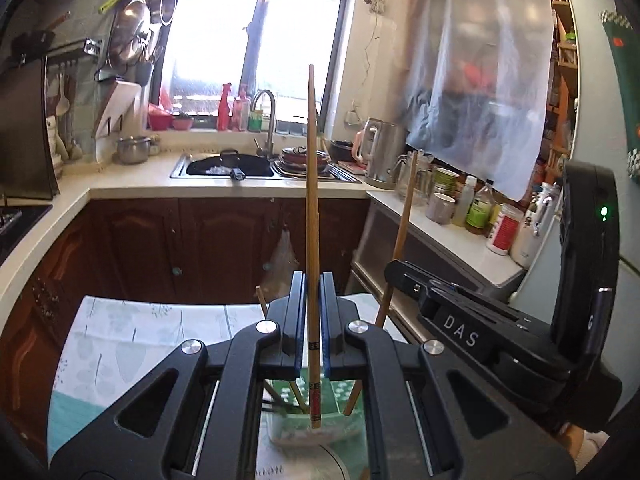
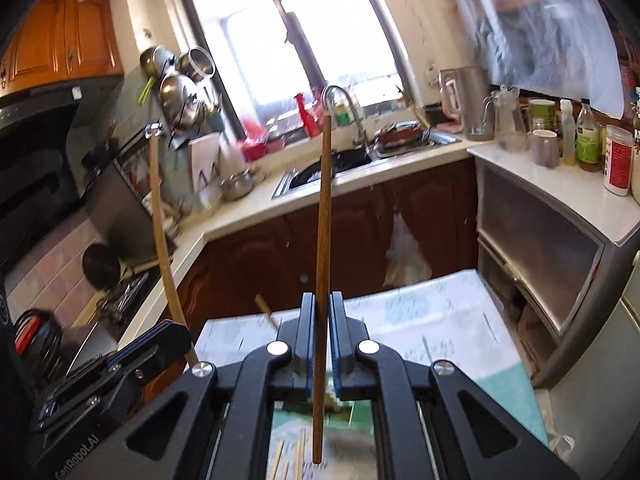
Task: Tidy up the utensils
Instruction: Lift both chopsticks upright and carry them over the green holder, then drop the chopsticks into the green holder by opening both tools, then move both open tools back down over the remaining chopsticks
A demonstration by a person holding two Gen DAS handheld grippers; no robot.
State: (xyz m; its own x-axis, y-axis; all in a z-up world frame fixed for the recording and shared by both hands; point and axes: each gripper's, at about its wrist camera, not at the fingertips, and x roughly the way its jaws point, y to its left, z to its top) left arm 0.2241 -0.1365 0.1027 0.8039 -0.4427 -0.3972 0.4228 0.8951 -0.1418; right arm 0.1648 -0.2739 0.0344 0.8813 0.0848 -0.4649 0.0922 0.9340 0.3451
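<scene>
The left gripper is pressed together on a pale chopstick, pinched low on its shaft so that most of it stands up between the blue pads and rises in front of the window. The printed lower end of this stick hangs under the jaws, above a green holder in which a few more sticks lean.

The right gripper is likewise clamped on a darker chopstick, which stands upright between its pads and reaches up toward the tap. Its lower end hangs over what seems to be a pale dish with loose sticks lying beside it, though blur makes that hard to read.

Each gripper shows in the other's view: the right one to the right of the left camera's picture, with its stick slanting past the counter; the left one at the lower left of the right camera's picture, with its pale stick curving up.

Both are held above a table with a leaf-print cloth, facing the sink and brown cupboards.
</scene>
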